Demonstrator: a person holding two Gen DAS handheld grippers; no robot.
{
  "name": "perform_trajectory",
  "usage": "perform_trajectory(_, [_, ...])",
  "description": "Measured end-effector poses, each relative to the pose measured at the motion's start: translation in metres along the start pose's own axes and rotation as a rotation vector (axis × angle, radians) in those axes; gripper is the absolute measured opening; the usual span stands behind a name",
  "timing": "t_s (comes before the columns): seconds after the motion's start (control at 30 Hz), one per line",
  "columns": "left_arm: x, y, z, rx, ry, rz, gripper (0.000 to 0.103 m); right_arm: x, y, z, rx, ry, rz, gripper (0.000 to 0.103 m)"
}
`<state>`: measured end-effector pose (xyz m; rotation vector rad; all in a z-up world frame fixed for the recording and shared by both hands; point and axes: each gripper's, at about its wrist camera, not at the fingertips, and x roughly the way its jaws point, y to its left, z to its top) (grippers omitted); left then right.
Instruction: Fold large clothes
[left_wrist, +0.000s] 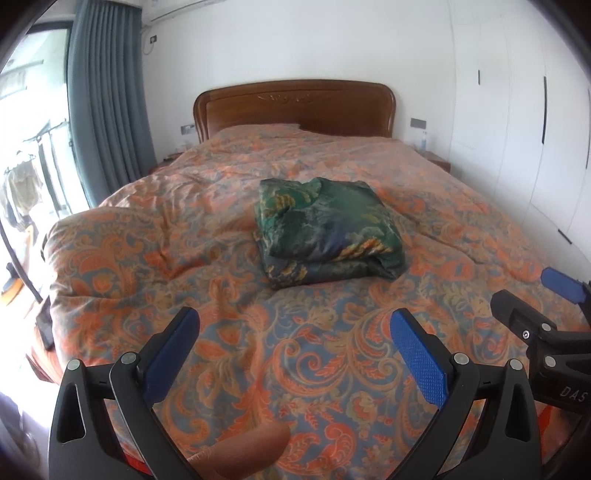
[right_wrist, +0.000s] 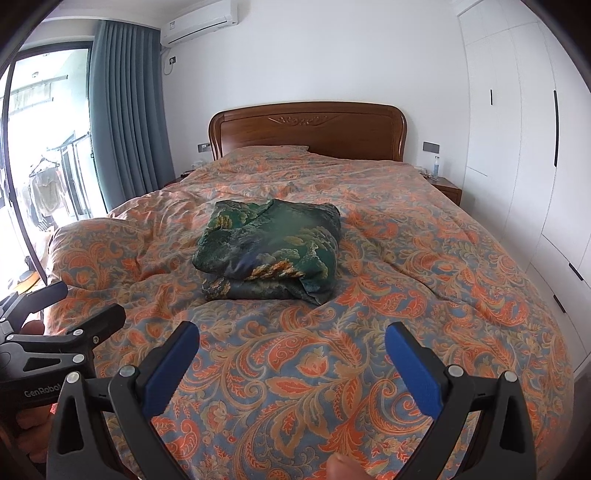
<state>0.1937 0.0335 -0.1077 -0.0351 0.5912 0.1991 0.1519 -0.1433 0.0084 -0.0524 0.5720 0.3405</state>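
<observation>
1. The green patterned garment (left_wrist: 327, 225) sits folded in a thick bundle mid-bed, resting on the orange paisley quilt (left_wrist: 258, 354).
2. The left gripper (left_wrist: 293, 332) hovers above the near part of the quilt, jaws spread wide, nothing between them.
3. The right gripper (right_wrist: 291, 341) is spread wide too, empty, just beside the left one and well short of the bundle.
4. Behind it all, a wooden headboard (right_wrist: 308, 129) against the white wall, a grey-blue curtain (right_wrist: 125, 110) at left.
</observation>
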Motion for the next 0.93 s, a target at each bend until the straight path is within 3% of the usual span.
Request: perform_trajectory(0.93, [-0.0064,-0.0008,-0.0017,0.003,-0.018,0.016,0.103,0.0002,0.0074,-0.0055,-0.022,0.014,-0.001,0.103])
